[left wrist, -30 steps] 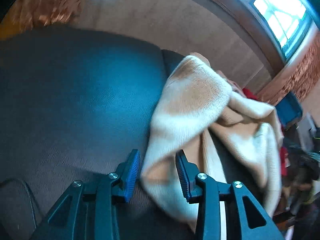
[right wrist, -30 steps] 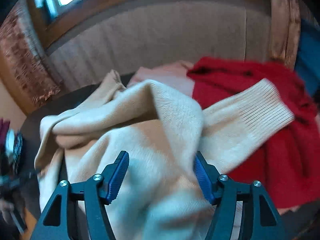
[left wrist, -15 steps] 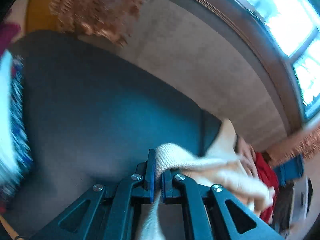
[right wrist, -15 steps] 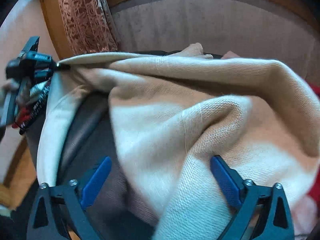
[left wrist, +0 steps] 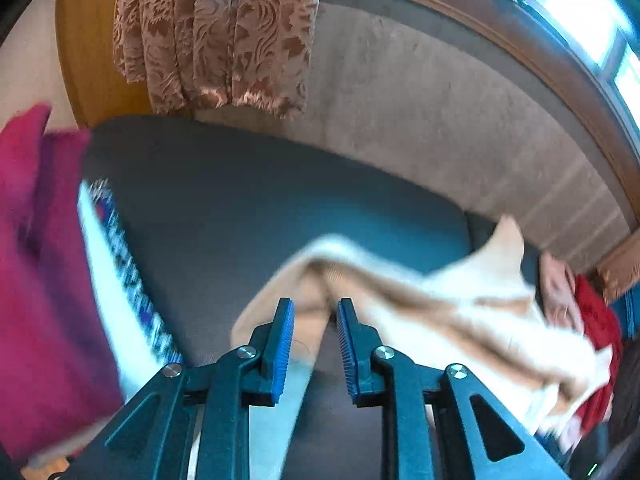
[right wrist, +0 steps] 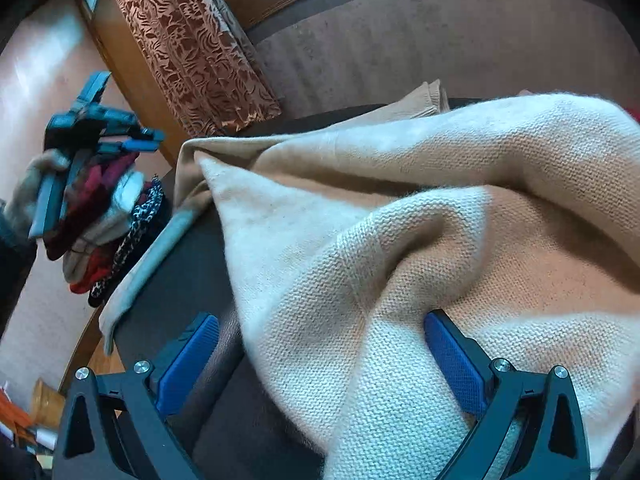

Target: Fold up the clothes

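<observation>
1. We are holding the left gripper (left wrist: pixel 314 320) above the dark grey cushion (left wrist: pixel 248 216), and its jaws are opening; the blue pads (left wrist: pixel 282 356) are standing a little apart with nothing pressed between them.
2. The cream sweater (left wrist: pixel 460 300) is lying blurred just beyond the left fingertips, with a strip of it trailing down under the gap between the jaws, clear of both pads.
3. We are keeping the right gripper (right wrist: pixel 320 344) spread wide, its two blue pads (right wrist: pixel 454 360) far apart, and a thick fold of the cream sweater (right wrist: pixel 360 240) is sitting loosely between them.
4. We cannot tell whether the right-hand pad is touching the knit; the left-hand pad is standing clear of it, over the dark cushion (right wrist: pixel 192 276).
5. The sweater is sprawling crumpled across the cushion, one edge reaching towards the patterned curtain (right wrist: pixel 188 48) and a sleeve (right wrist: pixel 140 264) hanging over the cushion's edge.
6. In the right wrist view we are seeing the left gripper (right wrist: pixel 140 140) from the side, off to the left, raised beside a pile of clothes (right wrist: pixel 104 232).
7. In the left wrist view a magenta garment (left wrist: pixel 36 280) and a white, patterned one (left wrist: pixel 120 272) are lying at the left side, and a red garment (left wrist: pixel 596 312) is showing past the sweater at the far right.
8. A beige padded backrest (left wrist: pixel 440 120) is rising behind the cushion under a bright window (left wrist: pixel 580 4).
</observation>
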{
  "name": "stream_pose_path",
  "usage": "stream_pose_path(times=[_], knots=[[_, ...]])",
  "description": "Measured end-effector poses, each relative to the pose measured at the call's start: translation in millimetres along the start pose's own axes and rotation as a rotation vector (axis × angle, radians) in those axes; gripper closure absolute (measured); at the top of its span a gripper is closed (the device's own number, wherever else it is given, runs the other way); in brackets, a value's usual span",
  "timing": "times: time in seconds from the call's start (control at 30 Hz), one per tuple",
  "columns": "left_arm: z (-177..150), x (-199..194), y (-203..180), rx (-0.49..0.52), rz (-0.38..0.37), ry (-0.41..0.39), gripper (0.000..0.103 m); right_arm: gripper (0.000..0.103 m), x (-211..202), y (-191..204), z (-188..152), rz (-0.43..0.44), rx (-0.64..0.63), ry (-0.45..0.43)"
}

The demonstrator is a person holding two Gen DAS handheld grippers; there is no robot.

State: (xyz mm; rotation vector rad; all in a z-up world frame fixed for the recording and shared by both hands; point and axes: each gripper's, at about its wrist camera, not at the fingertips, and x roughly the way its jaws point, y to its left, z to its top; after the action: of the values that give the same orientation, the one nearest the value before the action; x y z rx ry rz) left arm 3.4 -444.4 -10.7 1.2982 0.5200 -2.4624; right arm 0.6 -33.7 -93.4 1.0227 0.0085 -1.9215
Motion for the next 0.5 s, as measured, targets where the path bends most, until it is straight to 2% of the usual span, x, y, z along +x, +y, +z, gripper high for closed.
stream_pose_path(times=[0.1, 0.23, 0.3, 0.4, 0.43, 0.5], knots=[[-41, 10, 10, 0.066, 0.061, 0.042, 0.081, 0.000, -8, 6, -10, 0.023, -0.007, 0.018], [-95, 25, 38, 0.084, 0.188, 0.077, 0.081, 0.000, -19, 24, -28, 0.010, -0.080, 0.035], [-118, 25, 55, 0.060, 0.182, 0.098, 0.081, 0.000, -24, 32, -38, -0.007, -0.118, 0.037], [-144, 12, 69, 0.072, 0.164, 0.049, 0.075, 0.000, -30, 35, -48, -0.012, -0.118, 0.024], [-149, 10, 69, 0.098, 0.155, 0.042, 0.069, 0.000, -31, 34, -50, -0.009, -0.106, 0.017], [-158, 7, 67, 0.163, 0.153, 0.013, 0.066, 0.000, -31, 34, -49, -0.011, -0.081, 0.007]])
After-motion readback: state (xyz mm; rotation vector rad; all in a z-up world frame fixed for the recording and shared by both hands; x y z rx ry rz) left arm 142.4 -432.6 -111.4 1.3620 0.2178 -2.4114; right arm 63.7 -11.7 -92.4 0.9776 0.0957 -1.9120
